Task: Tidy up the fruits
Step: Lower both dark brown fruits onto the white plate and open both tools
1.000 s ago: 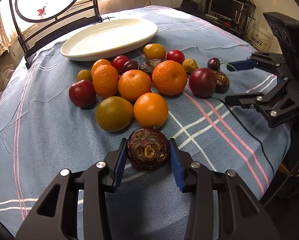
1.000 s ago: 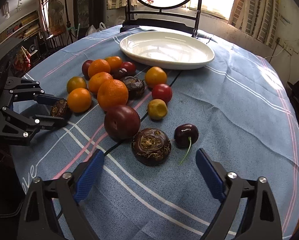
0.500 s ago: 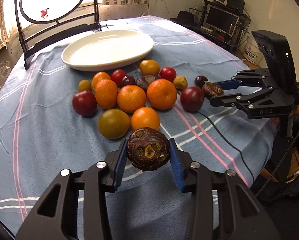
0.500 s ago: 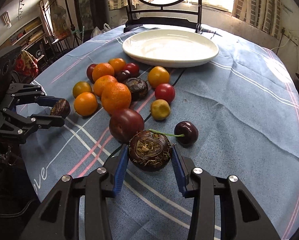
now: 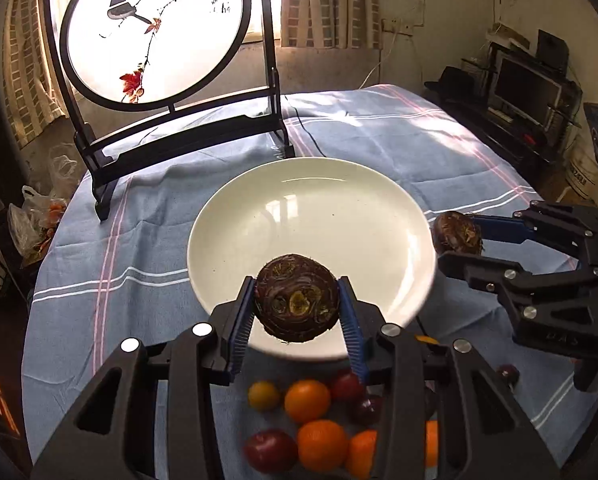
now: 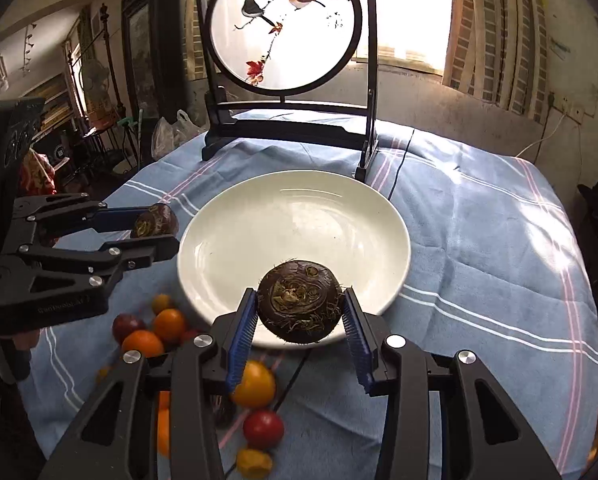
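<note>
The plate [image 5: 311, 216] is sitting mid-table [image 5: 147, 240], the framed screen [image 5: 159, 40] standing behind it, the loose fruits [image 5: 307, 400] lying before it, nearer the cameras.

Glossy white ceramic plate [image 5: 311, 216] reflecting window light, glaze looking smooth. Blue checked cotton tablecloth [image 5: 147, 232] lying matt, creasing softly. Two dark brown water chestnuts [image 5: 297, 298] [image 6: 299, 300] showing rough, dull, scarred skin with dry fibres. Matt black plastic gripper fingers [image 5: 203, 344] carrying ribbed blue rubber pads [image 5: 243, 320] and shiny metal screw heads. Round oranges [image 5: 322, 446] looking smooth, faintly glossy.
</note>
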`<state>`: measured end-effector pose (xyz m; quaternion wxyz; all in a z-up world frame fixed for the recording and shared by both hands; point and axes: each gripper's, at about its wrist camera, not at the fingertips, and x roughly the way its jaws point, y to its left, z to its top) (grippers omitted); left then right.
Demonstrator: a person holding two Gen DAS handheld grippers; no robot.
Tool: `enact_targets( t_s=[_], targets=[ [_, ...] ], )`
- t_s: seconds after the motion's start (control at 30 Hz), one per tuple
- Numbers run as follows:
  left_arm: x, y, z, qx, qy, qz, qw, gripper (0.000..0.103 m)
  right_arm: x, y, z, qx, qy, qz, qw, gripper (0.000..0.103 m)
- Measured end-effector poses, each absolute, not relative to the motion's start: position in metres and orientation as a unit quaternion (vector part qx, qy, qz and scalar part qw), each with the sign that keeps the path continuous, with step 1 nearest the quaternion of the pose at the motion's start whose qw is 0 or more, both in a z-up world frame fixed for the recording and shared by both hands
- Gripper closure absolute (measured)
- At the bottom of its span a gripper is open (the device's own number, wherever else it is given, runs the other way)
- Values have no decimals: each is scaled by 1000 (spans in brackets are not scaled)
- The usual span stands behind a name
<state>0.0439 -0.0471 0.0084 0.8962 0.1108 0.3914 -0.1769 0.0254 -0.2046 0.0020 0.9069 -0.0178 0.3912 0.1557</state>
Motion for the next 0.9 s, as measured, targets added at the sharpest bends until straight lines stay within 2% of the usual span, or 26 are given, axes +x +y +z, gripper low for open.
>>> enact_targets(
  t_s=[0.33,0.37,0.4,0.47,0.63,0.77,0.9],
  targets=[
    [102,-49,-30,105,445,-146,877,62,95,-190,-32,-27,440,149,885,58],
    [105,-48,-33,101,451,-144,875,60,97,-189,-32,-31,439,143,887,47],
    [107,-47,-33,97,453,-141,875,52,97,-190,-30,-34,432,136,891,43],
    [107,-41,-30,86,447,-137,880,45,92,-193,-24,-31,423,137,895,42],
    [84,-23,-12,68,433,-151,886,44,52,-202,-6,-30,410,159,897,42],
    [41,-7,-1,85,409,-166,893,35,-10,-204,5,-52,395,189,897,42],
    [-6,13,-2,105,403,-180,891,33,-74,-203,4,-76,391,226,889,41]
  ],
)
